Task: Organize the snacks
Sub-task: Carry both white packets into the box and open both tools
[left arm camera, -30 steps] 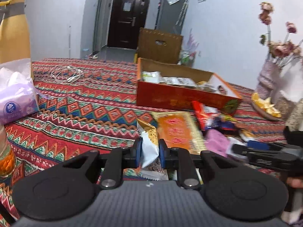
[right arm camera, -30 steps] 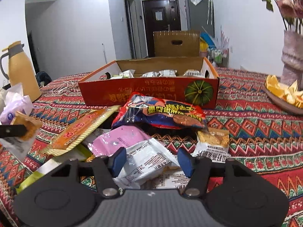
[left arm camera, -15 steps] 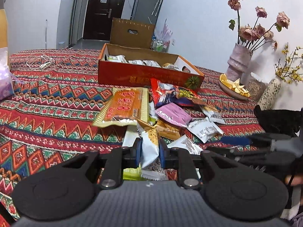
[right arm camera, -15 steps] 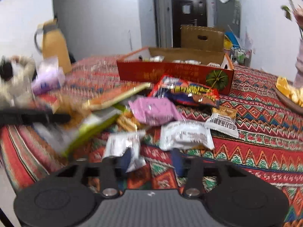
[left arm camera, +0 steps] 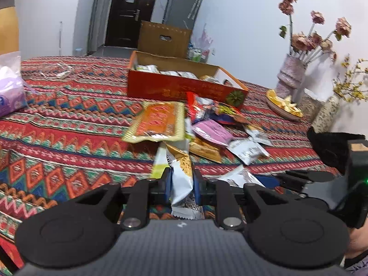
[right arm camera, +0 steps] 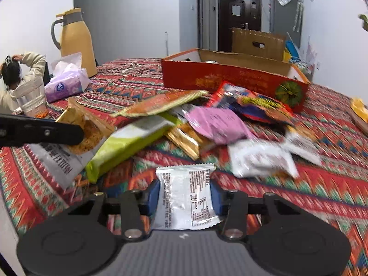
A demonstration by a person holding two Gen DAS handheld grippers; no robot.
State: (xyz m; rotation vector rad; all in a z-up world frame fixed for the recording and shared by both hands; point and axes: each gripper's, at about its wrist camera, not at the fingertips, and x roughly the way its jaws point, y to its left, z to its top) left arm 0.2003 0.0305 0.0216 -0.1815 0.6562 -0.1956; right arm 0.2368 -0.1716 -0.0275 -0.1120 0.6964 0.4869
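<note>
My left gripper (left arm camera: 182, 184) is shut on a white and gold snack packet (left arm camera: 182, 174), held above the near table edge. It also shows in the right wrist view (right arm camera: 76, 135) at the left. My right gripper (right arm camera: 185, 195) has a white snack packet (right arm camera: 186, 197) between its blue pads, lying flat; the jaws touch its sides. A pile of snacks lies ahead: an orange packet (left arm camera: 158, 120), a pink one (right arm camera: 214, 122), a green one (right arm camera: 128, 142), a red-blue bag (right arm camera: 253, 103). The red cardboard box (left arm camera: 184, 89) holds several packets behind the pile.
A yellow thermos (right arm camera: 73, 41) and a purple tissue pack (right arm camera: 66, 85) stand at the left. A plate of yellow pieces (left arm camera: 284, 107) and vases with flowers (left arm camera: 292, 76) stand at the right. A person (right arm camera: 20, 85) sits beyond the table's left edge.
My right gripper moved down to the near white packet and closed in around it. My left gripper keeps its packet and has shifted slightly.
</note>
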